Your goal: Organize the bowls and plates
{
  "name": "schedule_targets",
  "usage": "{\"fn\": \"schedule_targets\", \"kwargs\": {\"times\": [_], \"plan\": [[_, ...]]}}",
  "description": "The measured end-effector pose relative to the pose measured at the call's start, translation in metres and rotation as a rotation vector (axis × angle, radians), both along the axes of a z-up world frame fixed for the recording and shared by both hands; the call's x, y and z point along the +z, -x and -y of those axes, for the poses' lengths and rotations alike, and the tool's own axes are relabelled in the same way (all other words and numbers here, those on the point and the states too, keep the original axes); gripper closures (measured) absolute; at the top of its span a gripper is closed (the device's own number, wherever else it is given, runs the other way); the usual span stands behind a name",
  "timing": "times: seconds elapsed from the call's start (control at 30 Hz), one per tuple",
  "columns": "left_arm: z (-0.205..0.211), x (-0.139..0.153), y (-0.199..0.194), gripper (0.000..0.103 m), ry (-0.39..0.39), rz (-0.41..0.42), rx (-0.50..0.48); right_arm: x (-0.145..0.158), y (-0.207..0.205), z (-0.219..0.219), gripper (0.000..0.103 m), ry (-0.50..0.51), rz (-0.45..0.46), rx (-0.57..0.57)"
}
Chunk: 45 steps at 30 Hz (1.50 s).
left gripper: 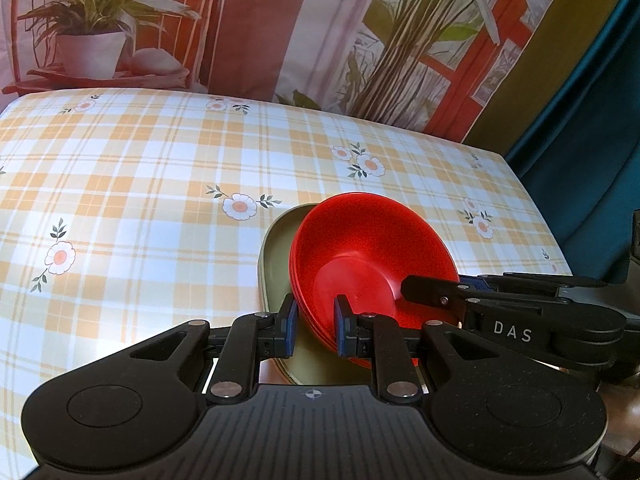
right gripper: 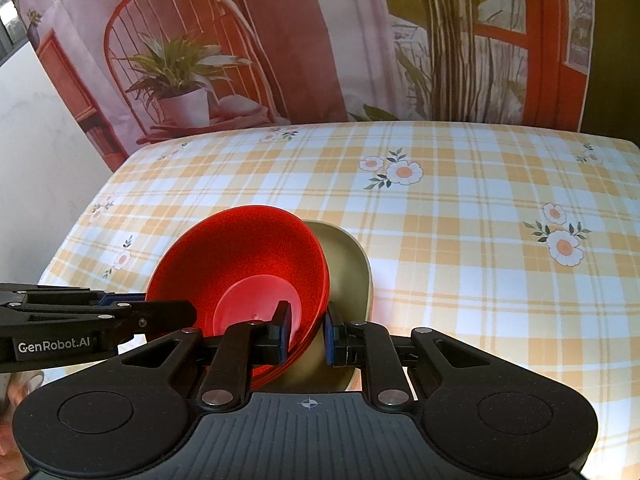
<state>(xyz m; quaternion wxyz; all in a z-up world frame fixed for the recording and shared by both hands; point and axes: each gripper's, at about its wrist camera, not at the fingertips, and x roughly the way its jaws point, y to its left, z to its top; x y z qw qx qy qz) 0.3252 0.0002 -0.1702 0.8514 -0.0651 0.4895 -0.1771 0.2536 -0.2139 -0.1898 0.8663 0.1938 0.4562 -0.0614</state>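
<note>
A stack of nested red bowls (left gripper: 360, 256) sits tilted over an olive-green plate (left gripper: 276, 264) on the checked tablecloth. My left gripper (left gripper: 316, 326) is shut on the stack's near rim, with one pad inside the top bowl and the other outside, over the plate. My right gripper (right gripper: 306, 336) is shut on the rim of the same red bowls (right gripper: 244, 256) from the opposite side, its outer finger over the olive plate (right gripper: 348, 272). Each gripper shows in the other view: the right gripper (left gripper: 424, 292) and the left gripper (right gripper: 172, 314). The plate's near part is hidden.
The table with its yellow-and-white checked, flowered cloth (left gripper: 160, 184) stretches away behind the dishes. A printed backdrop (left gripper: 280, 20) of plants and a chair hangs at the far edge. A dark teal curtain (left gripper: 592, 120) stands past the table's right edge.
</note>
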Motion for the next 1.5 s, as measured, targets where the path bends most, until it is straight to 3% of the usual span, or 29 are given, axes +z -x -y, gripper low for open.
{"fn": "schedule_targets", "kwargs": {"times": [0.33, 0.4, 0.47, 0.6, 0.73, 0.8, 1.0, 1.17, 1.27, 1.4, 1.5], "plan": [[0.003, 0.004, 0.003, 0.081, -0.018, 0.028, -0.018, 0.002, 0.001, -0.003, 0.083, 0.019, -0.008, 0.002], [0.003, 0.005, 0.005, 0.079, -0.024, 0.038, -0.012, 0.004, 0.002, -0.003, 0.082, 0.032, -0.006, 0.002], [0.001, 0.008, 0.006, 0.071, -0.018, 0.051, -0.007, 0.008, 0.004, -0.003, 0.079, 0.045, -0.003, -0.004], [0.001, 0.019, 0.011, 0.068, -0.012, 0.087, -0.012, 0.016, 0.009, -0.002, 0.076, 0.066, 0.010, -0.018], [0.000, 0.030, 0.016, 0.064, -0.012, 0.125, -0.007, 0.026, 0.016, -0.002, 0.060, 0.095, 0.027, -0.031], [0.000, 0.036, 0.019, 0.061, -0.018, 0.149, -0.002, 0.032, 0.019, -0.003, 0.060, 0.111, 0.037, -0.037], [-0.002, 0.058, 0.037, 0.040, -0.045, 0.244, 0.008, 0.059, 0.036, -0.008, 0.039, 0.168, 0.089, -0.058], [-0.008, 0.084, 0.057, 0.016, -0.078, 0.350, 0.032, 0.084, 0.053, -0.015, 0.013, 0.215, 0.147, -0.081], [-0.013, 0.098, 0.069, 0.009, -0.084, 0.409, 0.050, 0.099, 0.065, -0.022, 0.004, 0.244, 0.183, -0.087], [-0.021, 0.114, 0.086, 0.000, -0.087, 0.461, 0.087, 0.117, 0.079, -0.031, 0.000, 0.274, 0.226, -0.093], [-0.025, 0.123, 0.098, 0.000, -0.100, 0.495, 0.103, 0.128, 0.090, -0.037, 0.000, 0.280, 0.252, -0.105]]}}
